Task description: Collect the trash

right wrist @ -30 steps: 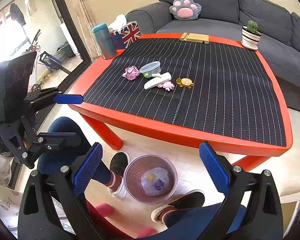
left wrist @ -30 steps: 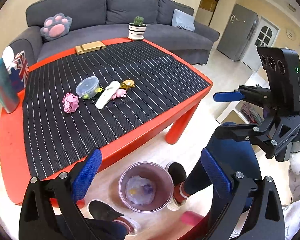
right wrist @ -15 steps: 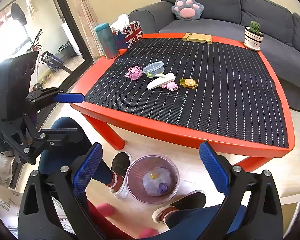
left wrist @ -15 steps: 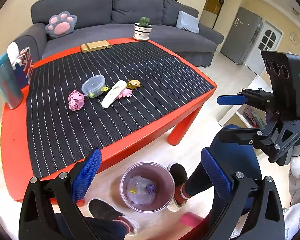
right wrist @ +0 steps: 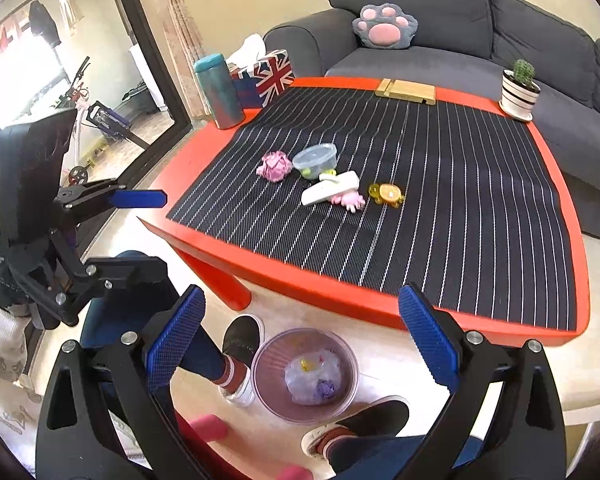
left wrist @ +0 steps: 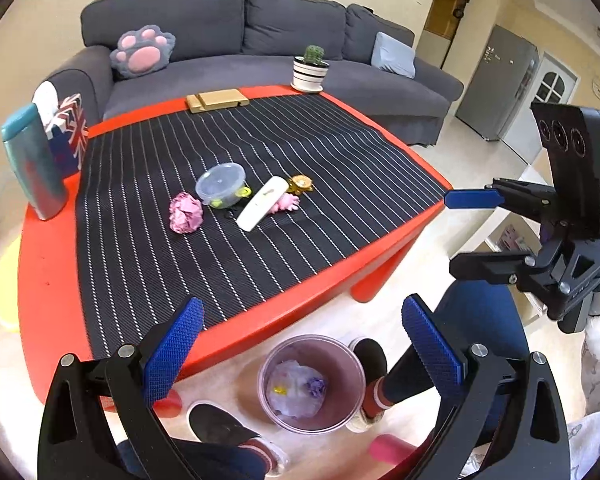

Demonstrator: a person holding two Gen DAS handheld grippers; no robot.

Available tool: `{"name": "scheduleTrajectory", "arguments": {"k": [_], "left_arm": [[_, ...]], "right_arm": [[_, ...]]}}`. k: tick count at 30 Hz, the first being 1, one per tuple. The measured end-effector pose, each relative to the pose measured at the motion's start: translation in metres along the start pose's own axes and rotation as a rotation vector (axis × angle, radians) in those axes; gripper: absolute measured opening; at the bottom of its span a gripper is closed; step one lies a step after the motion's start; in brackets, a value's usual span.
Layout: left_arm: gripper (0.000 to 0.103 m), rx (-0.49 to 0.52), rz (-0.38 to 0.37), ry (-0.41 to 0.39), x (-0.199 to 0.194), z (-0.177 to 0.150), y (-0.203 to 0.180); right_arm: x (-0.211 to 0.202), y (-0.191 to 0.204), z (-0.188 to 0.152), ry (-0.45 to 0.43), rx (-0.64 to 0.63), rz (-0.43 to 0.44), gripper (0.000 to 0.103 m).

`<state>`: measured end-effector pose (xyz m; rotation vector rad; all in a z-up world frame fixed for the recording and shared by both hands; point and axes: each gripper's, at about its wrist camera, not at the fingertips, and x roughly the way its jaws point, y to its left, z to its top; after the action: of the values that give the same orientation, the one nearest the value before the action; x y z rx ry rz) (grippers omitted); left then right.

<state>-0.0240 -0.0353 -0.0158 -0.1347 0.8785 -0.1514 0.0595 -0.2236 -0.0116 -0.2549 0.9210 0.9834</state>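
Note:
A crumpled pink paper ball (left wrist: 185, 213) (right wrist: 275, 165) lies on the striped mat next to a clear lidded tub (left wrist: 220, 185) (right wrist: 314, 158), a white flat object (left wrist: 262, 202) (right wrist: 330, 189), a pink toy (left wrist: 287, 202) (right wrist: 349, 199) and a yellow toy (left wrist: 300, 183) (right wrist: 386, 193). A purple trash bin (left wrist: 311, 384) (right wrist: 305, 375) with wrappers inside stands on the floor between the person's feet. My left gripper (left wrist: 300, 350) (right wrist: 140, 236) is open and empty above the bin. My right gripper (right wrist: 302, 346) (left wrist: 476, 232) is open and empty beside it.
The red low table (left wrist: 48, 264) (right wrist: 380, 304) carries a teal tumbler (left wrist: 34, 162), a Union Jack tissue box (right wrist: 266, 74), a wooden block (left wrist: 217, 101) and a potted cactus (left wrist: 310, 69). A grey sofa (left wrist: 228, 40) stands behind. The person's shoes (right wrist: 242, 340) flank the bin.
Both grippers have risen and tilted slightly, so the table and its objects sit lower in view. Both stay open and empty. Nothing on the table has moved.

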Motion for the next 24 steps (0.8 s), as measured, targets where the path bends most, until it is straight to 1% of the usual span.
{"name": "scheduleTrajectory", "arguments": {"k": [5,9,17,24], "left_arm": [[0.095,-0.011,0.013,-0.007,0.0,0.004,0.01],[0.095,-0.02,0.024,-0.014,0.0,0.009,0.019],[0.095,-0.033,0.038,-0.025,0.002,0.019,0.034],[0.095,-0.039,0.039,-0.026,0.005,0.022,0.039]], "right_arm": [[0.007,0.0,0.026,-0.008,-0.009,-0.013,0.098],[0.02,0.0,0.043,0.002,-0.029,-0.021,0.098],[0.054,-0.007,0.069,0.049,-0.032,-0.031,0.098],[0.084,-0.02,0.091,0.102,-0.022,-0.031,0.098]]}}
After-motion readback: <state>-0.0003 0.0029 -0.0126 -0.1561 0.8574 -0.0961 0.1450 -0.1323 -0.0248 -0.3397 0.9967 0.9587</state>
